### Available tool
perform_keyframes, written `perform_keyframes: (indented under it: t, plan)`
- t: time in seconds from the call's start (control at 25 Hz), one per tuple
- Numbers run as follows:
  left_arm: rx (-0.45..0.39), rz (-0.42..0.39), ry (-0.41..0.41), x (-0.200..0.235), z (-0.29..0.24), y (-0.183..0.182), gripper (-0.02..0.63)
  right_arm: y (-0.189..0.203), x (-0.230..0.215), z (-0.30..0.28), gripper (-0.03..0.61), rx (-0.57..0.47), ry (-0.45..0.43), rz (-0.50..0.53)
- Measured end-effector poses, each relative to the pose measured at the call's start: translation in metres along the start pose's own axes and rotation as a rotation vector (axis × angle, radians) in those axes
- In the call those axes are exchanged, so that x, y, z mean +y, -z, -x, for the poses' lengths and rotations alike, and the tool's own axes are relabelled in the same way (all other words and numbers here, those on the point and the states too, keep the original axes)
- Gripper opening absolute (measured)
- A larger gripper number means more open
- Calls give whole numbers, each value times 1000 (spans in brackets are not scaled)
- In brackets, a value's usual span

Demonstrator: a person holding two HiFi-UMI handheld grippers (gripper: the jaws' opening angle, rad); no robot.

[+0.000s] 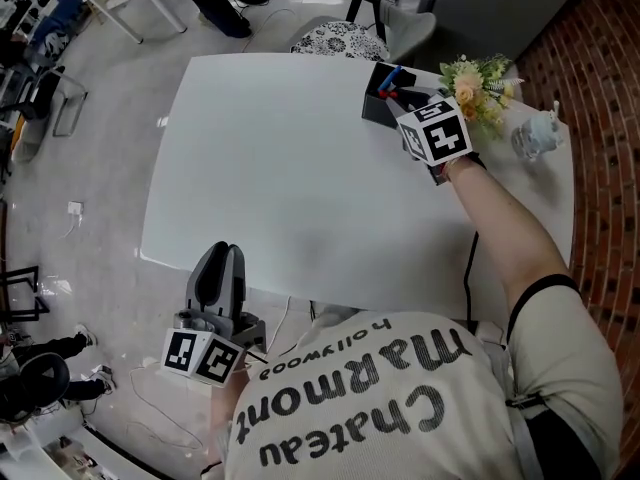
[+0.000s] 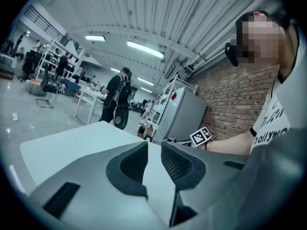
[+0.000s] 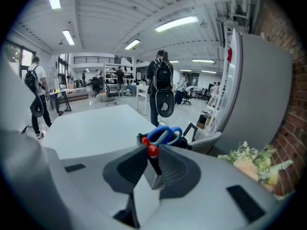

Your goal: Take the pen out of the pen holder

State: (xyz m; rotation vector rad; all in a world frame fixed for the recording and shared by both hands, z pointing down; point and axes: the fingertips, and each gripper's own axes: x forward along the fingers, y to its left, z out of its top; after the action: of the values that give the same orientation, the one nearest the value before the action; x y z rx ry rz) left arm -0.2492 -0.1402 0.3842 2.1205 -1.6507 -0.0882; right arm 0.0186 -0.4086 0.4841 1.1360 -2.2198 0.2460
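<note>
1. Left hand-held gripper (image 1: 222,253) hangs by the tabletop's (image 1: 290,168) near edge, jaws narrowly apart, empty.
2. Right hand-held gripper (image 3: 152,153) clamps the red-capped pen (image 3: 154,166) at the black pen holder (image 1: 377,106), at the far right corner.

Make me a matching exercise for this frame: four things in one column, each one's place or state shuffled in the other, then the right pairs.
Things
1. pen
2. scissors
3. left gripper
4. flowers

Places or states
A. blue handles sticking up from the pen holder
B. between the jaws of the right gripper
C. on the table, right of the pen holder
D. jaws a little apart, nothing between them

Pairs: 1-B, 2-A, 3-D, 4-C
</note>
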Motion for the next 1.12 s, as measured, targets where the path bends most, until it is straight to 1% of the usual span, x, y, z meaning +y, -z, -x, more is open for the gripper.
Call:
perform_keyframes:
  t: [0.2,0.44,0.72,1.12]
  plan:
    - [-13,25,27,-2,-6,-5,75,1,-2,8,74,-12,13,-29]
    - [-1,20,65,-10,-11,-5,75,-1,-5,19,72,-58,29,-40]
    - [1,9,82,-13,-12,-8,75,-3,-6,29,72,-75,24,-51]
    - [-3,-1,92,-14,-8,-9,75,-7,-3,41,72,-85,25,-41]
